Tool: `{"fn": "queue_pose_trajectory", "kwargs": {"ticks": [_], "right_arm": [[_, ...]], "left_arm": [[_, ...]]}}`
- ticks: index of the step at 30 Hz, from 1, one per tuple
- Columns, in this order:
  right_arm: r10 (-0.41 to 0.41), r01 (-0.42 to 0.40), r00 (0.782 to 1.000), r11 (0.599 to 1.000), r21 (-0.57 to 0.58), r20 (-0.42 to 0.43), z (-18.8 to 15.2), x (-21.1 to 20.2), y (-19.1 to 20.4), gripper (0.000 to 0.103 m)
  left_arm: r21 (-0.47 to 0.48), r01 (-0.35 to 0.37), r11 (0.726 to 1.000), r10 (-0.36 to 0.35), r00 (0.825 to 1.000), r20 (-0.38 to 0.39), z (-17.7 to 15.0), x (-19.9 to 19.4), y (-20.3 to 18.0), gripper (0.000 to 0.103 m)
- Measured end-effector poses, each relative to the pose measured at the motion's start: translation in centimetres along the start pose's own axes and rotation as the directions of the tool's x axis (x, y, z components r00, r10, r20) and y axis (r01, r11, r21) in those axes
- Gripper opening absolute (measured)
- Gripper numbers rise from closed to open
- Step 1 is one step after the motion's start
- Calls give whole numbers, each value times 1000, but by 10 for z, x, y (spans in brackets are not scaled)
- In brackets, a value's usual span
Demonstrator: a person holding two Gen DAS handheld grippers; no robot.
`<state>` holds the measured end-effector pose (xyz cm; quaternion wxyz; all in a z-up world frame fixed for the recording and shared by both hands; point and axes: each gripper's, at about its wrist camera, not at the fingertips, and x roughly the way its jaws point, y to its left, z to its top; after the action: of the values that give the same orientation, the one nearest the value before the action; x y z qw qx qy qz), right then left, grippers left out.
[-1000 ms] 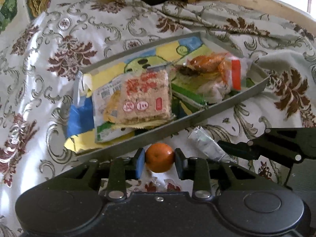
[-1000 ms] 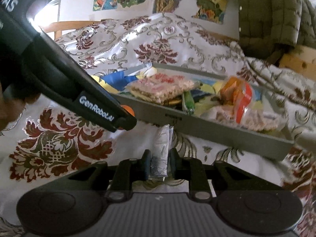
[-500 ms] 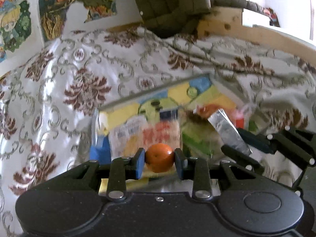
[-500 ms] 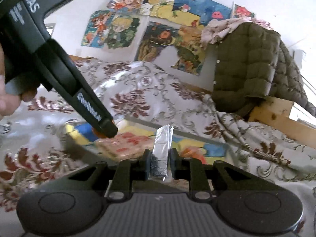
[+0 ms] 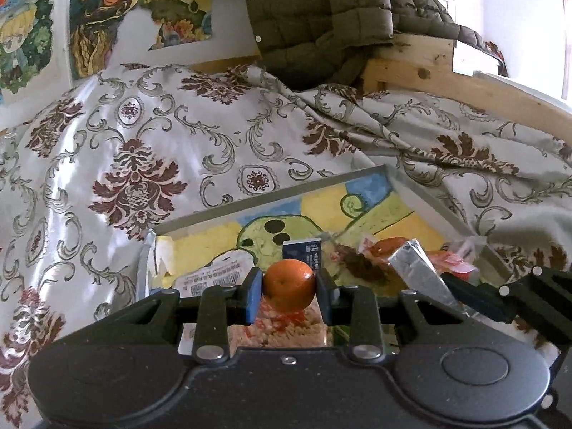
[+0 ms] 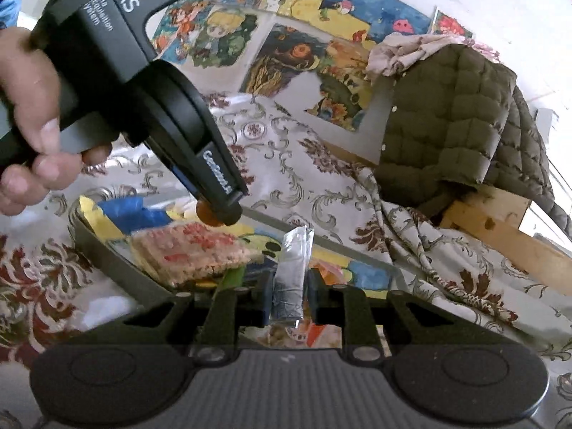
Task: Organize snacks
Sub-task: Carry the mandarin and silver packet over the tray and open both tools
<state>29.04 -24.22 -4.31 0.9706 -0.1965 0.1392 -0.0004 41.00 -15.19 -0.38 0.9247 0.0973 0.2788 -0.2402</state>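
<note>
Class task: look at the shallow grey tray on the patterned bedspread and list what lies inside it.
Inside the shallow grey tray: a colourful cartoon liner, a rice-cracker packet and orange-wrapped snacks. The black grippers cover the tray's near part, so anything there cannot be seen.

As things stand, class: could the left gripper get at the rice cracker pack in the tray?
Probably not yet: the left gripper is shut on the orange. The rice cracker pack lies uncovered in the tray.

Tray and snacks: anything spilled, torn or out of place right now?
Nothing looks spilled or damaged. The tray sits tilted on the rumpled bedspread, its packets heaped loosely. The left claw holds an orange, the right claw a silver packet, both over the tray.
</note>
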Motion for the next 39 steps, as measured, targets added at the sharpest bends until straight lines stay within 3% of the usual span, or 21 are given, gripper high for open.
{"fn": "queue_pose_trajectory", "kwargs": {"ticks": [18, 22, 28, 35, 39], "right_arm": [[7, -5, 998, 999, 50, -54, -8, 22, -2, 29], [15, -12, 998, 999, 47, -53, -8, 20, 1, 36], [28, -26, 998, 999, 44, -48, -8, 16, 2, 45], [33, -31, 998, 998, 47, -44, -8, 16, 1, 50], [33, -31, 999, 998, 53, -37, -6, 13, 1, 56]], "left_arm": [[-38, 29, 999, -29, 1000, -2, -5, 24, 9, 36], [-59, 35, 998, -37, 999, -27, -7, 24, 11, 51], [-75, 26, 997, -29, 999, -29, -8, 20, 13, 61], [-75, 19, 997, -22, 999, -30, -6, 15, 13, 66], [-77, 17, 997, -18, 1000, -20, -7, 9, 14, 78]]}}
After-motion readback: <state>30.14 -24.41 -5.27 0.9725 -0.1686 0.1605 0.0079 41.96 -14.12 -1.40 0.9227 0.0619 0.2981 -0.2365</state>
